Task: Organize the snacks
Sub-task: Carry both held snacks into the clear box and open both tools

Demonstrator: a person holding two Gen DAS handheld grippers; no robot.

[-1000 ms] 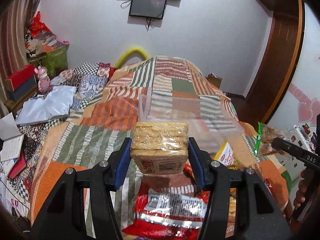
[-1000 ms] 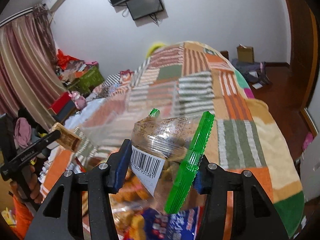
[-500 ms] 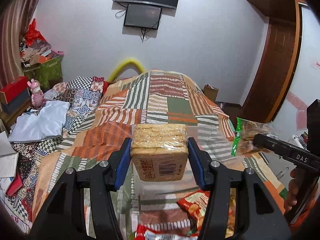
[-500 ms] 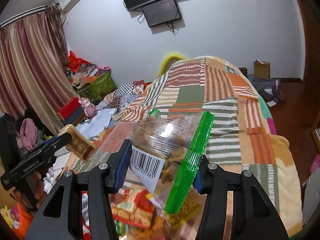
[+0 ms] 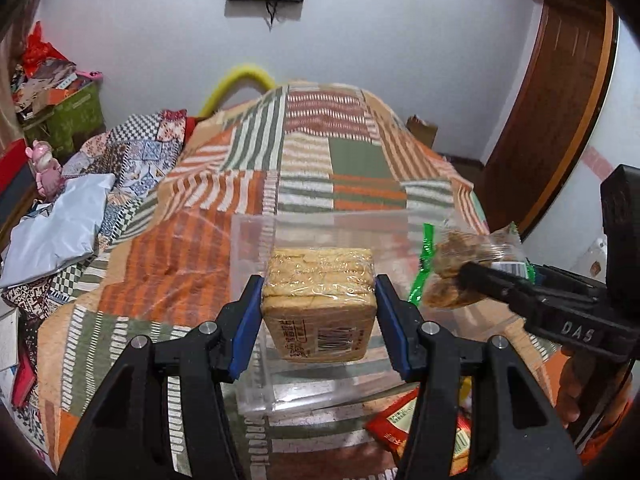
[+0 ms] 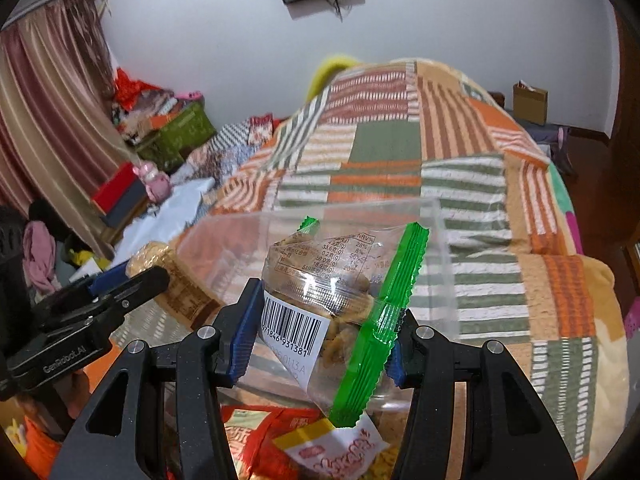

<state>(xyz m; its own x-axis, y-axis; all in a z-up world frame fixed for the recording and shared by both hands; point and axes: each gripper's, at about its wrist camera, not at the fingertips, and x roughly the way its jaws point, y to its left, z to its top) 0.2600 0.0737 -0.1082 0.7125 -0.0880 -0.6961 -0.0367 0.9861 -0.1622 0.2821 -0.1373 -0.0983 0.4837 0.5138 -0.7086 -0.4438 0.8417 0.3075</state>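
My left gripper point(image 5: 318, 312) is shut on a wrapped block of pale biscuits point(image 5: 318, 300), its blue pads pressed on both sides. The block hangs over a clear plastic box point(image 5: 256, 264) on the patchwork bedspread. My right gripper point(image 6: 320, 332) is shut on a clear snack bag with green edges point(image 6: 336, 300) and a barcode label, also above the clear plastic box point(image 6: 440, 264). In the left wrist view the right gripper point(image 5: 472, 276) with its bag point(image 5: 460, 268) shows at the right. The left gripper point(image 6: 132, 280) and its biscuit block point(image 6: 176, 280) show at the left of the right wrist view.
Red and yellow snack packets point(image 6: 304, 436) lie on the bedspread point(image 5: 180, 264) in front of the box; one red packet point(image 5: 400, 420) sits at its near right corner. Clutter, a grey bag point(image 5: 56, 228) and boxes line the left side. A wooden door point(image 5: 552, 112) stands at the right.
Both grippers have moved forward and a little down with their snacks, from over the loose packets to over the clear box. The grips have not changed.
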